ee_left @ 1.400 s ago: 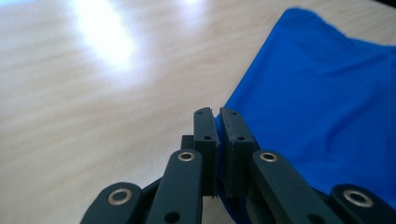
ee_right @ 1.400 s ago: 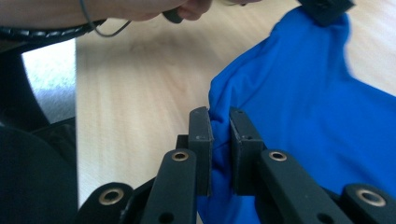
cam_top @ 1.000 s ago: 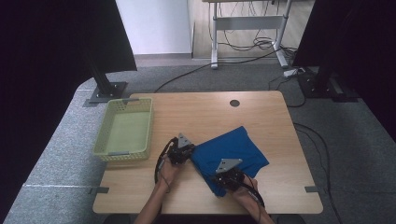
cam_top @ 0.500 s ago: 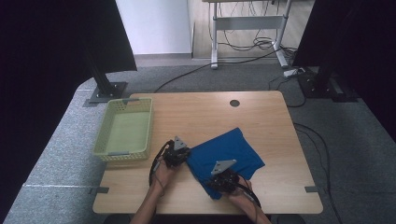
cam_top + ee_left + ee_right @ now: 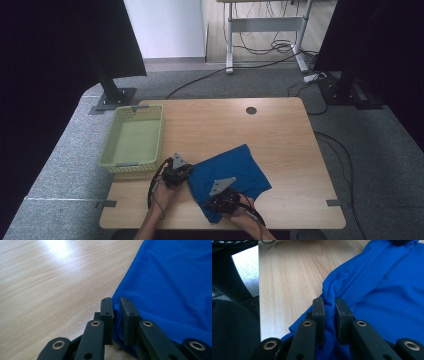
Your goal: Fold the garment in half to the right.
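On a pale wooden counter (image 5: 280, 135), a person works a crumpled bright blue cloth (image 5: 232, 172) with two tools: the left hand-held gripper (image 5: 115, 312) is clamped on the cloth's near-left corner, the right hand-held gripper (image 5: 329, 312) on a bunched fold at its near edge. Since a second ago, both have slid the cloth toward the counter's front edge, apparently straightening it for a fold, though the high view is small. A light green plastic basket (image 5: 134, 140) sits apart at left.

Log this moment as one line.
left gripper: shut on blue cloth edge | right gripper: shut on blue cloth | basket: untouched
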Demonstrator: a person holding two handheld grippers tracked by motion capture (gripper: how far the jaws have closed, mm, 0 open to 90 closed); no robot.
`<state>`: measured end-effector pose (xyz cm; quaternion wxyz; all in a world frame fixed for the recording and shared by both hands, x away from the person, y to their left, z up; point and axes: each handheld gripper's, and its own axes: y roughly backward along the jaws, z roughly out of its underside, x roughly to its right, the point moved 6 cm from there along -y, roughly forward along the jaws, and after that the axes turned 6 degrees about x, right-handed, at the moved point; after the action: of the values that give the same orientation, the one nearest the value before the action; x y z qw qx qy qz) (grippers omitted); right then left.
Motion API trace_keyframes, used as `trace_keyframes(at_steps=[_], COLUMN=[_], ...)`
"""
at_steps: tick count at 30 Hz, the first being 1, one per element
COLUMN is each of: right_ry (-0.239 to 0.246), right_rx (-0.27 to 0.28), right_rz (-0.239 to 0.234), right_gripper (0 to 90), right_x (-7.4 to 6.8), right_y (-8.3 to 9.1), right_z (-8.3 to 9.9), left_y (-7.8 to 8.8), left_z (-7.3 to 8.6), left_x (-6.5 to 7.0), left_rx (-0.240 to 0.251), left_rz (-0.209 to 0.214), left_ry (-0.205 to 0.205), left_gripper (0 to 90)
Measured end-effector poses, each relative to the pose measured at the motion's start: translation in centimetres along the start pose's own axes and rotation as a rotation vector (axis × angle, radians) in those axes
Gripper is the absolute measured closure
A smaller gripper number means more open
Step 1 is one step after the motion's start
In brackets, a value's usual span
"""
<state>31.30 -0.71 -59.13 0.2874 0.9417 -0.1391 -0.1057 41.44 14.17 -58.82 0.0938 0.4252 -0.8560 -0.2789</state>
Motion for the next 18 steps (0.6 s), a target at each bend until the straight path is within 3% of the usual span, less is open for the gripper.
trace_keyframes(at_steps=[1,5,6,7,8,9,12,13,17,18], right_ry=[0.0,0.034,0.034,0.034,0.04,0.037,0.041,0.029,0.022,0.008], right_rx=[0.0,-0.007,-0.007,-0.007,0.028,0.064,0.073,0.096,0.1,0.098], right_rz=[0.0,0.023,0.023,0.023,0.028,0.033,0.041,0.069,0.079,0.1], right_gripper=[80.1,80.5,80.6,80.6,80.6,80.6,80.6,80.6,80.6,80.6], right_x=[0.0,-0.3,-0.3,-0.3,-0.5,-0.4,-0.3,0.3,0.7,1.4], right_y=[0.0,0.1,0.1,0.1,1.0,2.2,2.8,4.2,4.6,5.3], right_z=[0.0,-0.3,-0.3,-0.3,-1.1,-2.0,-2.2,-2.3,-2.2,-1.7], left_y=[0.0,0.1,0.6,0.6,0.6,1.3,1.3,1.1,0.4,0.4], left_z=[0.0,-0.2,-1.8,-1.8,-1.8,-4.2,-4.2,-6.2,-6.5,-6.5], left_x=[-0.3,-0.5,-0.4,-0.4,-0.4,0.1,0.1,0.8,1.2,1.2], left_rx=[0.003,0.003,0.055,0.055,0.055,0.107,0.107,0.151,0.151,0.151], left_rz=[0.02,0.005,0.006,0.006,0.006,0.004,0.004,-0.004,-0.004,-0.004], left_ry=[0.043,0.038,0.044,0.044,0.044,0.018,0.018,-0.012,-0.024,-0.024], left_gripper=[81.2,85.2,85.2,85.5,85.5,85.5,85.5,85.5,85.3,85.3])
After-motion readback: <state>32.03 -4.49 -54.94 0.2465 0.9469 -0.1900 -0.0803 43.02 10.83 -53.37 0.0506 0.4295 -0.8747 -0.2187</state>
